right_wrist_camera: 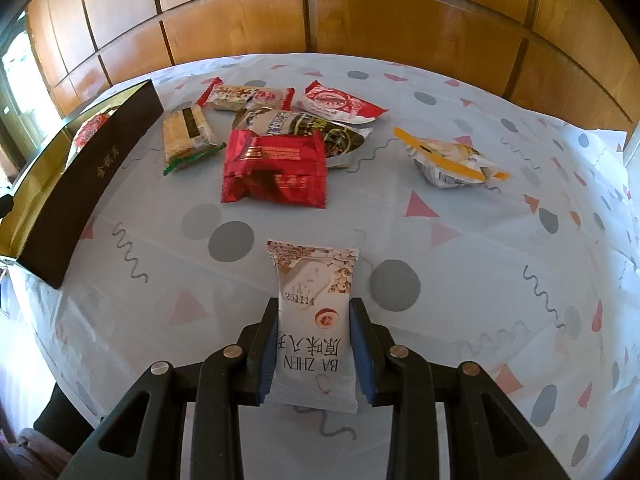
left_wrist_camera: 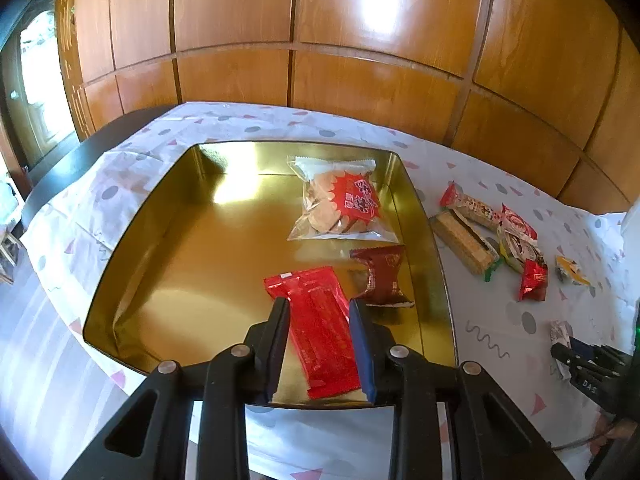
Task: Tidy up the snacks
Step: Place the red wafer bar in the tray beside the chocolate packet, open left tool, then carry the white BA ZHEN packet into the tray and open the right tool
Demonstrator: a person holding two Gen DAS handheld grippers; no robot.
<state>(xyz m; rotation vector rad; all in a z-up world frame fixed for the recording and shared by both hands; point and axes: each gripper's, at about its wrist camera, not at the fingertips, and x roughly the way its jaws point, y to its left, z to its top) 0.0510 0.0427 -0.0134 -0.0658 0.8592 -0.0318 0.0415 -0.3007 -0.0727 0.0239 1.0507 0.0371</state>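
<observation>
A gold tin box [left_wrist_camera: 168,240] lies open on the table and holds a clear bag of crackers [left_wrist_camera: 340,200] and a dark red snack [left_wrist_camera: 382,276]. My left gripper [left_wrist_camera: 318,306] is shut on a long red packet [left_wrist_camera: 320,328] over the tin's near edge. My right gripper [right_wrist_camera: 314,306] is shut on a white BA ZHEN snack packet [right_wrist_camera: 314,320] just above the tablecloth. The tin's dark side wall [right_wrist_camera: 80,176] shows at the left in the right wrist view.
Loose snacks lie on the patterned cloth: a red packet [right_wrist_camera: 276,168], a wafer bar [right_wrist_camera: 188,134], a dark packet [right_wrist_camera: 300,128], two red-white packets [right_wrist_camera: 248,98] [right_wrist_camera: 340,104], a yellow-white packet [right_wrist_camera: 448,158]. Wooden panelling [left_wrist_camera: 360,40] stands behind the table.
</observation>
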